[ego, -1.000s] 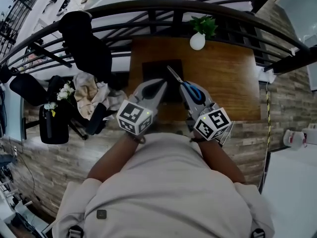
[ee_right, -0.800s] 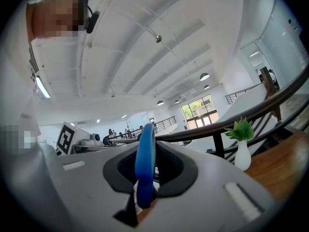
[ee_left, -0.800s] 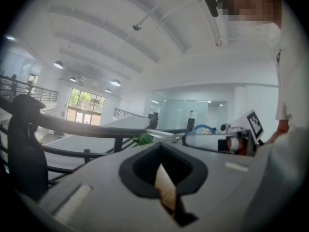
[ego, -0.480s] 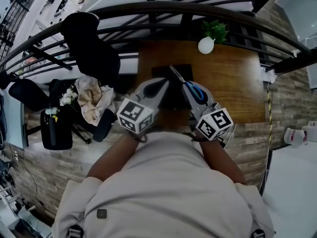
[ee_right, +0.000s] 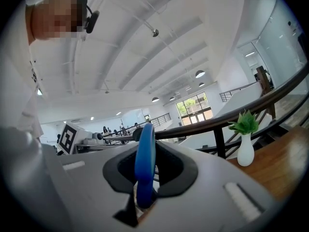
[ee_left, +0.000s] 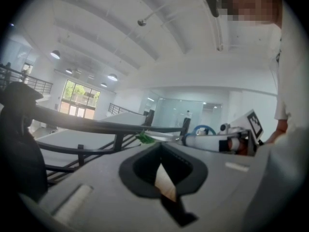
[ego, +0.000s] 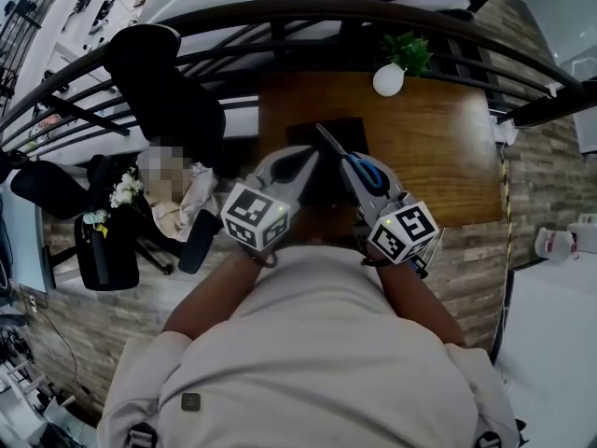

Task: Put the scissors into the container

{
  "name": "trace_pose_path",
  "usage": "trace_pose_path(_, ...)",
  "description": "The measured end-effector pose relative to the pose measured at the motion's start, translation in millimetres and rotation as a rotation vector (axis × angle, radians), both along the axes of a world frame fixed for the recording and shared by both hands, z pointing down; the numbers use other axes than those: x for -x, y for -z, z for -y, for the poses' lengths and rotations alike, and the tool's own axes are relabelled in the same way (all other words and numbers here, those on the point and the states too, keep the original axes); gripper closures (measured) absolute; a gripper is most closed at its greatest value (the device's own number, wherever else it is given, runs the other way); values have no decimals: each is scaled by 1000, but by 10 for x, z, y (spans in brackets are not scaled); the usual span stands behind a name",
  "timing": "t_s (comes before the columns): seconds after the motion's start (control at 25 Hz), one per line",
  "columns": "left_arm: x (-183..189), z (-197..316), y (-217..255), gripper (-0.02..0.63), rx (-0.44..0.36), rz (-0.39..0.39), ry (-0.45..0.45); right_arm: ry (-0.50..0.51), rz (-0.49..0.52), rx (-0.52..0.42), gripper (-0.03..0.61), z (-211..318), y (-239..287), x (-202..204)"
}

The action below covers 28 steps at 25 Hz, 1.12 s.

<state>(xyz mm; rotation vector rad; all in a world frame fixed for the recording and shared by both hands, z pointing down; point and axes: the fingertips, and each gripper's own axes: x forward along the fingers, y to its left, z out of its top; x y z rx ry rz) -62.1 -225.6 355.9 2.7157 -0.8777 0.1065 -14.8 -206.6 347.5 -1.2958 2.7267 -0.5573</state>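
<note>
- The right gripper [ego: 358, 169] [ee_right: 145, 180] is clamped on the blue handle of the scissors [ego: 328, 143] [ee_right: 145, 158], whose blades stick out past its tips over the near edge of the dark container [ego: 347, 131].
- The scissors are off the table, not yet in the container.
- The left gripper [ego: 305, 158] [ee_left: 163, 177] is level beside the right one, its 2 jaws drawn together with nothing between them.
- The container lies flat on the wooden table [ego: 438, 147], just in front of both grippers.
- 1 white vase with a green plant [ego: 389, 77] [ee_right: 245, 150] stands at the table's far edge, by the black railing [ego: 280, 12].
</note>
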Motion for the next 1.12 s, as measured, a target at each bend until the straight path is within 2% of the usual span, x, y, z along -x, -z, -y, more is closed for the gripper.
trace_pose_path(0.56, -29, 298, 11, 611, 0, 14, 57, 32, 12, 30, 528, 337, -62, -201)
trace_pose_path(0.84, -58, 333, -99, 611, -1, 59, 72, 111, 8, 66, 528, 336, -171, -203)
trace_pose_path(1.12, -111, 355, -294, 611, 43, 70, 96, 156, -1, 100, 528, 384, -318, -263)
